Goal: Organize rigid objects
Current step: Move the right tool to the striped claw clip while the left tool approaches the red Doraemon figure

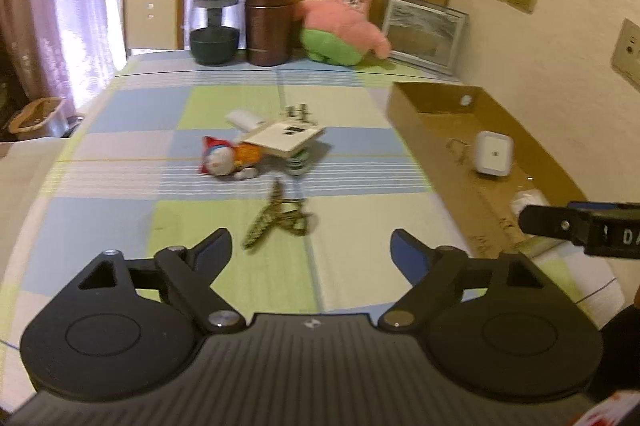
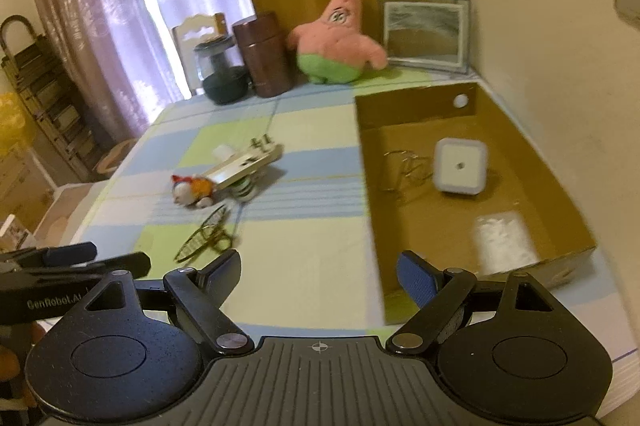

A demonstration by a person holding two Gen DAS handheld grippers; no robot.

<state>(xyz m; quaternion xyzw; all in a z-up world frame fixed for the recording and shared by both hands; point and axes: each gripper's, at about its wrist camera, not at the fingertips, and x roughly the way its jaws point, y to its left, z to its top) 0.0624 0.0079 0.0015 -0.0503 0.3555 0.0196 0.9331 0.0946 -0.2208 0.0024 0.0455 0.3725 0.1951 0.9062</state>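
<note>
A gold wire ornament [image 1: 276, 220] lies on the checked tablecloth just ahead of my left gripper [image 1: 312, 246], which stands open and empty. Beyond it a small toy figure [image 1: 224, 158], a cream flat box [image 1: 284, 138] resting on a green-striped item, a white block [image 1: 244, 118] and metal clips [image 1: 298, 112] form a pile. My right gripper [image 2: 320, 272] is open and empty by the near left corner of the cardboard box [image 2: 370, 186]. Inside that box lie a white square device [image 2: 460, 166], a wire piece [image 2: 404, 164] and a white wad [image 2: 504, 240]. The ornament [image 2: 208, 238] lies ahead to its left.
At the table's far end stand a dark glass jar [image 1: 214, 26], a brown canister [image 1: 268, 20], a pink star plush [image 1: 346, 18] and a framed picture [image 1: 424, 30]. A chair [image 1: 154, 12] and curtains are behind. The wall runs along the right.
</note>
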